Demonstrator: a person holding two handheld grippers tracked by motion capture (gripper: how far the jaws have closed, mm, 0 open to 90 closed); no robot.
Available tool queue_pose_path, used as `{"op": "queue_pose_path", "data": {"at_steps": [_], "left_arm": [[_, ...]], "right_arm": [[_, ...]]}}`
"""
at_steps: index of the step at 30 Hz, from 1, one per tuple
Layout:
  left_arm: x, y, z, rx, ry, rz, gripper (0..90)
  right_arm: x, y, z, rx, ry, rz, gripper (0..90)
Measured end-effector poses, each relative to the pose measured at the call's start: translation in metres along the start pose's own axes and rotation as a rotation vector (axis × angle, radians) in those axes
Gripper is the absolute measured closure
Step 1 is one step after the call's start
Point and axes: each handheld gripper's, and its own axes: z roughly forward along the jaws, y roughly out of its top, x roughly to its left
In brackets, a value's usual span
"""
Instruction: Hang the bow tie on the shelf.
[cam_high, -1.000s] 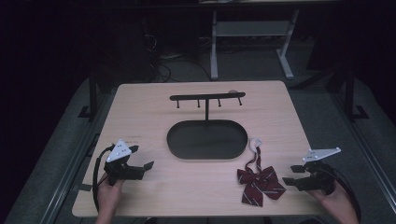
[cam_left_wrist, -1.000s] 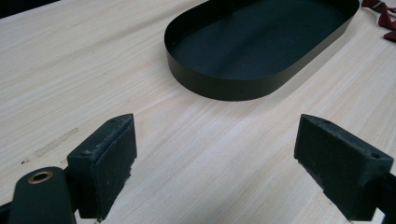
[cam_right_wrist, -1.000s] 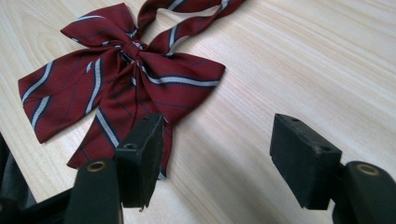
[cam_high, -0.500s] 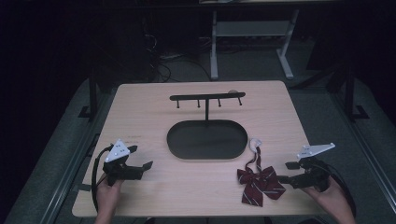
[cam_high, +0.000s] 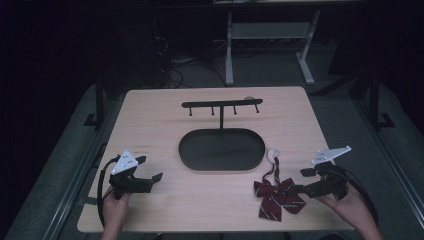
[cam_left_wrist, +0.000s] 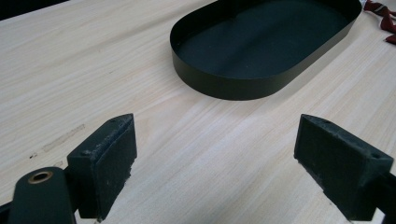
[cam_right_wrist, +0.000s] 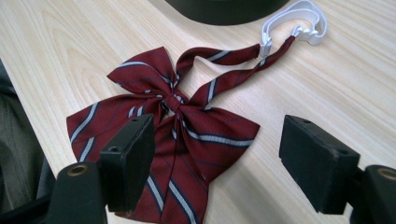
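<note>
A dark red striped bow tie (cam_high: 278, 196) (cam_right_wrist: 187, 126) lies flat on the wooden table near the front right. Its strap runs back to a white clasp (cam_high: 273, 152) (cam_right_wrist: 299, 18). My right gripper (cam_high: 302, 181) (cam_right_wrist: 217, 163) hovers just right of the bow. Its jaws have just been opening and stand wide, with the bow on the table ahead of them and neither pad touching it. At the front left my left gripper (cam_high: 150, 168) (cam_left_wrist: 215, 168) is open over bare wood and points at the black oval tray (cam_high: 221, 150) (cam_left_wrist: 261, 37).
A black bar with several hooks (cam_high: 222, 104) rises on a post from the tray's far side. The table's front edge (cam_high: 215, 231) is close to both hands. Dark floor and a metal frame (cam_high: 270, 35) lie beyond the table.
The right gripper has shifted a little left, towards the bow tie, and lifted slightly. The left gripper and the bow tie have stayed put.
</note>
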Motion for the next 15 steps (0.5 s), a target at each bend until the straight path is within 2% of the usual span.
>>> {"op": "queue_pose_path", "data": {"at_steps": [10, 15], "left_arm": [[0.0, 0.0, 0.001, -0.003, -0.001, 0.004, 13.0], [0.0, 0.0, 0.0, -0.001, -0.002, 0.0, 13.0]], "right_arm": [[0.004, 0.017, 0.005, 0.026, 0.009, -0.023, 26.0], [0.005, 0.03, 0.007, 0.049, -0.005, -0.033, 28.5]]}}
